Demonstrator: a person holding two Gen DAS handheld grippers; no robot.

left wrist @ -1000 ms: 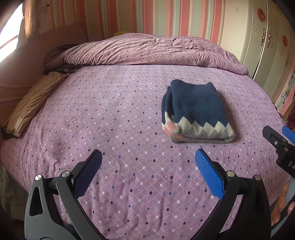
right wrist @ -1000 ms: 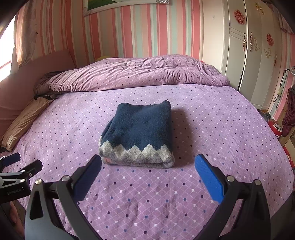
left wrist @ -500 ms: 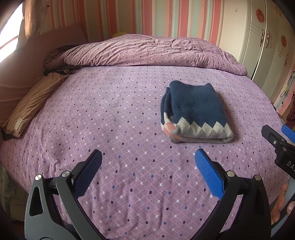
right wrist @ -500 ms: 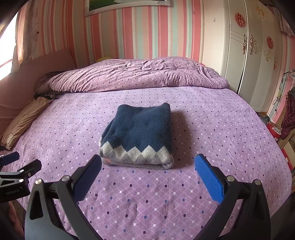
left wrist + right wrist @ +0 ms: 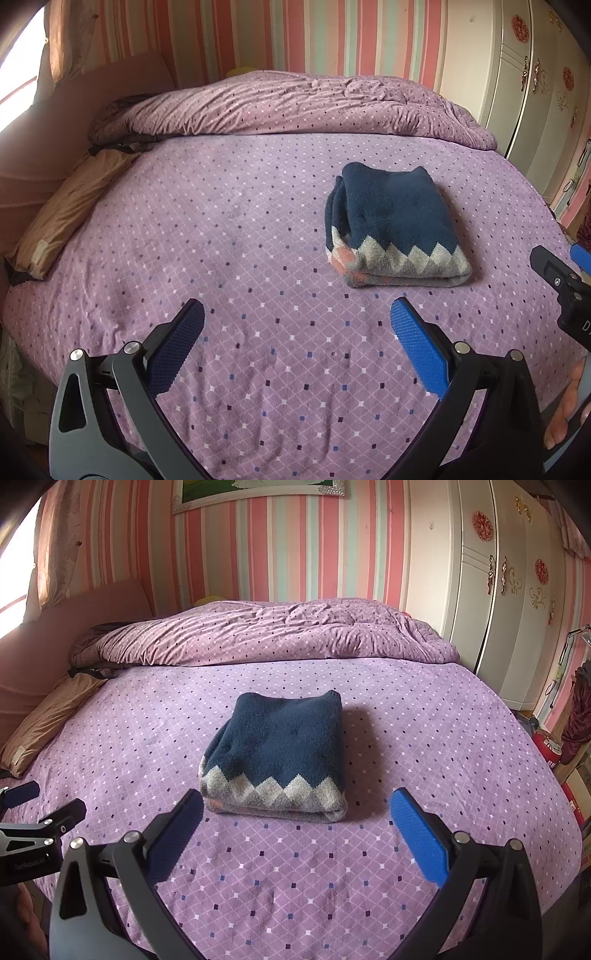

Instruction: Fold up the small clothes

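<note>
the sweater point(image 5: 275, 755) lies folded into a compact block at the centre of the right wrist view, and right of centre in the left wrist view point(image 5: 393, 230), on the bed point(image 5: 424, 738). its zigzag grey band faces the cameras, with the layered edges showing on its left side. judging from this, the fold looks finished or nearly so.

the right gripper point(image 5: 295, 821) sits at the bottom of its frame with its jaws spread wide and nothing between them; its left tip appears just short of the sweater's near corner. the left gripper point(image 5: 295, 341) is likewise wide open and empty, lower centre of its frame, well apart from the sweater, over bare sheet.

risks from here: the stacked layers on the left side look loose, so a careless nudge from the right gripper's near tip could push the block askew or spring the top layer open. a pinch that catches only the upper layer would likely peel the fold apart when lifted. the soft bed may let the block sag or tilt under pressure.

no container is in view; there is no basket, box or drawer to hold the sweater. a rumpled duvet point(image 5: 266, 635) lies across the top of the bed and a tan pillow point(image 5: 70, 214) at the left edge.
</note>
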